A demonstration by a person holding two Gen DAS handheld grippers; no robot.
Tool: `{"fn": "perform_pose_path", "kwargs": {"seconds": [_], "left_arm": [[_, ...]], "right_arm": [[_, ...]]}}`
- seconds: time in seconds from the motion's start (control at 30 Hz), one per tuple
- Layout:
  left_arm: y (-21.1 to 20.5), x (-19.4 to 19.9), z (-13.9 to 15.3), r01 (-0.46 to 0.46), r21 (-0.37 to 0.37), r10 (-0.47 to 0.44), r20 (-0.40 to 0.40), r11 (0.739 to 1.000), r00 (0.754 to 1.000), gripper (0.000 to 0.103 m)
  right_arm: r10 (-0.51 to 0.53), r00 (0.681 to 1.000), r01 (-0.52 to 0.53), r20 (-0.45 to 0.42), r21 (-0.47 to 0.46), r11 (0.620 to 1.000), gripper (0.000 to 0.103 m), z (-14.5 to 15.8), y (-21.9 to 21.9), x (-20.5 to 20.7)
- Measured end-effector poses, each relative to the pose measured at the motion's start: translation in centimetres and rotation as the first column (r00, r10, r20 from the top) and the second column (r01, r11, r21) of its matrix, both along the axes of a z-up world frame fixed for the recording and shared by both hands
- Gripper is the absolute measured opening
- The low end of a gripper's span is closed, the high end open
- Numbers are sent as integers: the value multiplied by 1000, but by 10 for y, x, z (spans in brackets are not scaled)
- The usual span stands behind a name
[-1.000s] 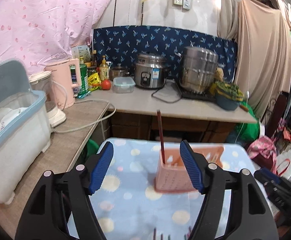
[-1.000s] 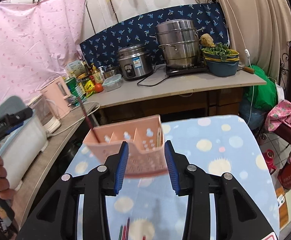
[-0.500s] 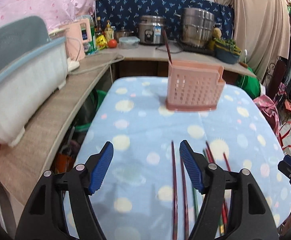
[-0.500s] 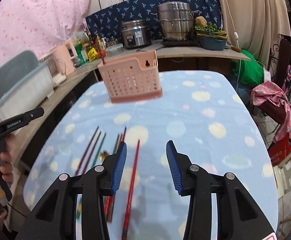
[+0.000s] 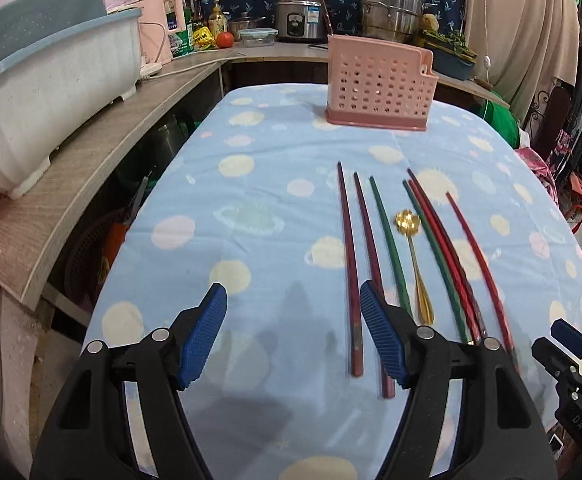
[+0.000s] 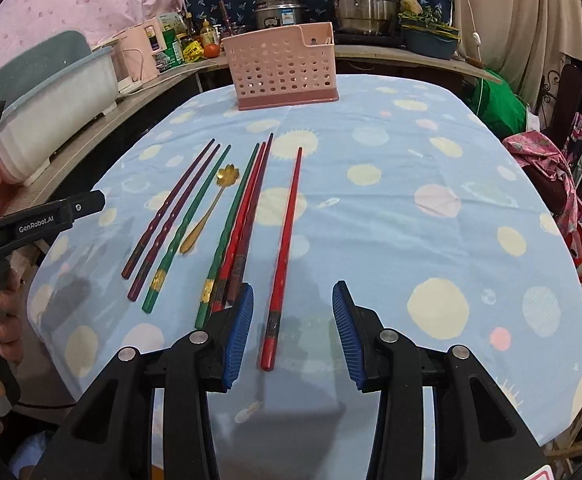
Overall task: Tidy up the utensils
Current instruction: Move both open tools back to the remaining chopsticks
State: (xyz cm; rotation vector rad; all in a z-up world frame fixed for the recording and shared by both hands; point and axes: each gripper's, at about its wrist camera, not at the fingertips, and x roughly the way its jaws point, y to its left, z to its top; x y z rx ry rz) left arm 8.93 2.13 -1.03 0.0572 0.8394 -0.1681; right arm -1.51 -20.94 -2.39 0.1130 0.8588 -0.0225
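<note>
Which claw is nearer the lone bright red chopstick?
Right. The right claw straddles the near end of the bright red chopstick; the left claw sits past the maroon chopsticks.

A: What lies on the table (image 5: 251,152)?

B: A row of chopsticks (image 5: 387,240) on the spotted blue cloth, dark red, green and bright red, with a gold spoon (image 5: 413,256) among them.

A: And the left claw (image 5: 293,334)?

B: Its blue pads stand apart with nothing between them, over bare cloth just left of the leftmost dark red chopstick (image 5: 349,264).

A: The holder?

B: The pink perforated caddy (image 5: 379,84) stands upright at the far end, one stick rising from it.
</note>
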Motion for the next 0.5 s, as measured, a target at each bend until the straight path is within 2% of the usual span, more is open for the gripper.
{"fn": "perform_pose_path", "kwargs": {"seconds": [0.27,0.5], "left_arm": [[-4,-16,-20,21,-12,-21,-20,1000,1000,66],[-5,-16,-35,21,-18,-21,-46,1000,999,65]], "right_arm": [[5,1000,-5,-21,4,1000,40,-15,12,0],[-3,999,3,-34,1,1000,33,-21,12,3]]}}
